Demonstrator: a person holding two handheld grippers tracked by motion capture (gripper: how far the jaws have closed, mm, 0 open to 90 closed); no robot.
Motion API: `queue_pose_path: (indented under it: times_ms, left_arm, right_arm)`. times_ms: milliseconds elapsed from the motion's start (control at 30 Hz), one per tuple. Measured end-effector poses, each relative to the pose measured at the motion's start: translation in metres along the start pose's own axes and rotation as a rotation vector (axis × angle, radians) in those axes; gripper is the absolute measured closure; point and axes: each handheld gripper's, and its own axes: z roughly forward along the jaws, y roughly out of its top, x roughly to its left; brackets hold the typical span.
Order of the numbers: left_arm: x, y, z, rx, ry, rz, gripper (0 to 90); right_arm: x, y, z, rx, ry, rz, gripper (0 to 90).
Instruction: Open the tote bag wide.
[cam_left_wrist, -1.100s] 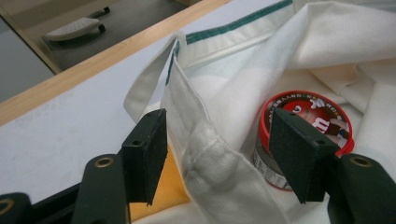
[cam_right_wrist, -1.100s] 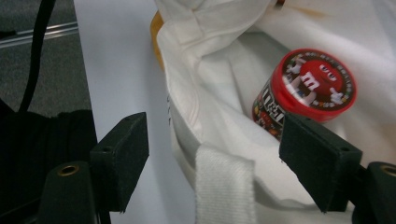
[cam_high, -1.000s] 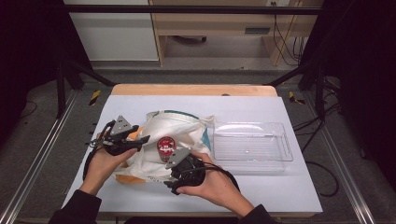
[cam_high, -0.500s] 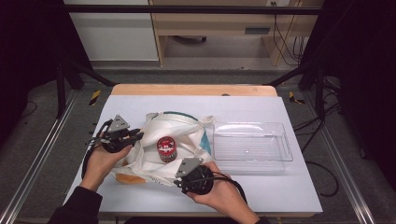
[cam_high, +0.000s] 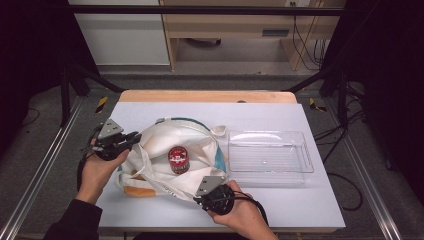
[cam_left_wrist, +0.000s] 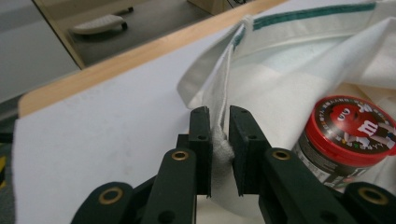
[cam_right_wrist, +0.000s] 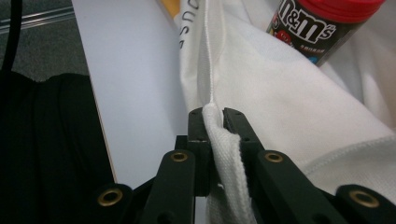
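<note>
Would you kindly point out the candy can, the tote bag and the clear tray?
candy can (cam_high: 177, 155), high view, on its red lid.
tote bag (cam_high: 165, 137), high view, on its white cloth.
clear tray (cam_high: 270, 171), high view, on its near rim.

Even overhead light falls bright on the white table (cam_high: 310, 200), while the floor and room around the table sink into near-black. Shadows on the table are soft and faint. Both gripper views are sharp up close, softening toward the table's far edge.
</note>
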Motion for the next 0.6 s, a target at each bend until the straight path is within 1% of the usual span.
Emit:
queue_pose_path:
  times_ms: [33,100,133,233,333,367,500,533,600]
  left_arm:
    - [0.002,0.0,-0.003,-0.005,0.007,-0.002,79.4]
    - [0.004,-0.001,-0.004,-0.005,0.008,-0.005,79.4]
    - [0.005,-0.003,-0.003,-0.004,0.005,-0.012,79.4]
    - [0.006,-0.012,0.002,0.01,0.004,-0.027,79.5]
    - [0.006,-0.02,0.008,0.023,0.005,-0.03,79.6]
    - [0.006,-0.02,0.008,0.023,0.005,-0.03,79.6]
    - [0.007,-0.031,0.013,0.028,-0.001,-0.052,79.7]
    - [0.007,-0.031,0.013,0.028,-0.001,-0.052,79.7]
    - [0.009,-0.037,0.016,0.035,0.0,-0.063,79.8]
  right_arm:
    - [0.001,-0.002,0.0,0.001,0.003,0.0,82.4]
    - [0.001,-0.004,0.0,0.002,0.003,0.007,82.5]
    - [0.002,-0.009,0.005,0.005,0.006,0.017,82.5]
    - [0.003,-0.013,0.01,0.01,0.008,0.028,82.6]
    - [0.002,-0.016,0.015,0.02,0.005,0.024,82.6]
    - [0.003,-0.018,0.017,0.023,0.004,0.03,82.6]
    - [0.0,-0.022,0.022,0.025,0.004,0.048,82.7]
    - [0.0,-0.022,0.022,0.025,0.004,0.048,82.7]
    - [-0.001,-0.023,0.023,0.021,-0.001,0.06,82.7]
